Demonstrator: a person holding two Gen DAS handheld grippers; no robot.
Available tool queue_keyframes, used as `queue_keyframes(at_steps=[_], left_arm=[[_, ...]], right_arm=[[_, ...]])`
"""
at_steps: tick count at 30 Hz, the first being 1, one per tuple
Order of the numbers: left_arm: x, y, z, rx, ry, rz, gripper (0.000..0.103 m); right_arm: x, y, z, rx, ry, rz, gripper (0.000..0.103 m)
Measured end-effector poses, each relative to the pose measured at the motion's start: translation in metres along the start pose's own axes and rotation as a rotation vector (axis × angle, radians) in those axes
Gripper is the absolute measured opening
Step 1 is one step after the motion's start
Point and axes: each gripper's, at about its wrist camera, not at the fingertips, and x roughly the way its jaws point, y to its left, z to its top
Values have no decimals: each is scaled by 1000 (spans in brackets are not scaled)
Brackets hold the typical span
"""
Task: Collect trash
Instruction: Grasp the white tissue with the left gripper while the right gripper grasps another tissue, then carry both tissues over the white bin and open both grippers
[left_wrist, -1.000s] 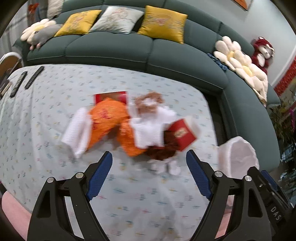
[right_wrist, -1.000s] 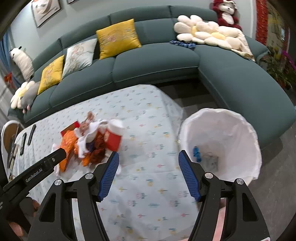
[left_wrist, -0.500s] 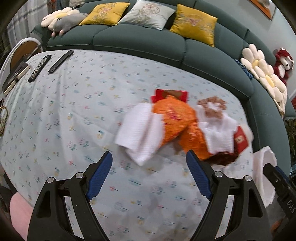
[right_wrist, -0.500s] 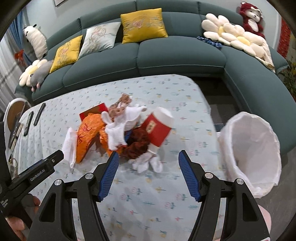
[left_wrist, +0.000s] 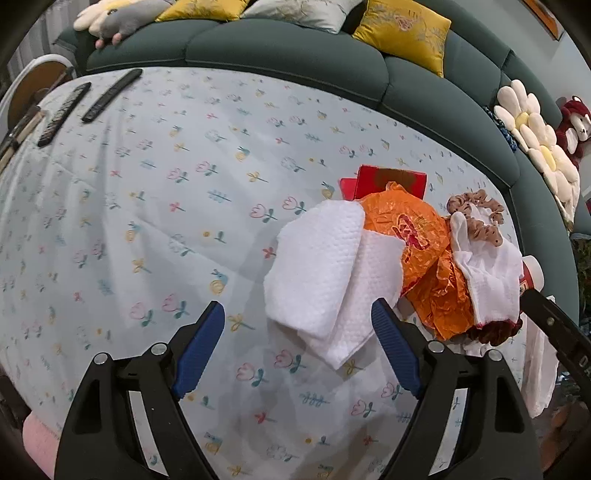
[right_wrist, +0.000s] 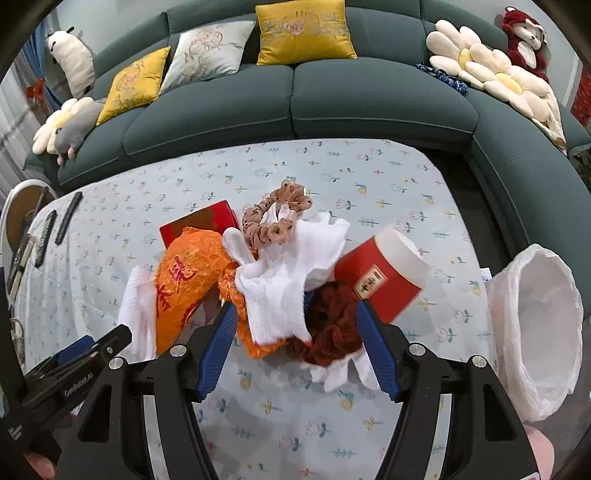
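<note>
While open: both grippers, left (left_wrist: 297, 341) and right (right_wrist: 295, 349), fingers apart, holding nothing
Risk: right grabs white sock (right_wrist: 277, 291) instead of orange wrapper (right_wrist: 184, 280)

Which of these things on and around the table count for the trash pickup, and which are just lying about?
For the job: white paper towel, orange wrapper, red cup, white-lined bin.

Lying about: remotes, sofa cushions, plush toys.

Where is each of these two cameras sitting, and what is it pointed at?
Left wrist view: on the left gripper, looking down at the white napkin; open jaws show.
Right wrist view: on the right gripper, over the trash pile, white bag beside; open jaws show.
Both share the orange wrapper and green sofa.
</note>
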Motion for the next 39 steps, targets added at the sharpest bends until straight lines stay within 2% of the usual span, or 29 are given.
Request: queue_keyframes(at_steps=[4,6,8,12,13,16,17,27,39], left_arm=[[13,-2,5,-2,29,-25,61],[18,-3,7,-6,43,-33,53],[21,-4,8,-5,48,-39,37],[21,-8,9,0,53,-63,18],[20,-8,9,1,49,-64,14],[13,-13,7,6,36,-70,10],[11,-15,7,9,31,-70,10],[-31,-44,-5,37,-29,-98,9],[-92,-113,-30,144,-113,-155,8]], right_arm=[[15,5,4,-3,18,-9,62],[22,6,4,-6,32,-14,56],[30,6,2,-9,52,-14,45],[38,6,-3,-15,80,-9,29],[38,5,-4,-18,85,-5,20],[35,3,-7,-18,87,21,7],[31,3,-8,-22,81,27,6],[-29,-13,-17,28,-10,113,5],[-121,-54,-24,76,-176,169,5]])
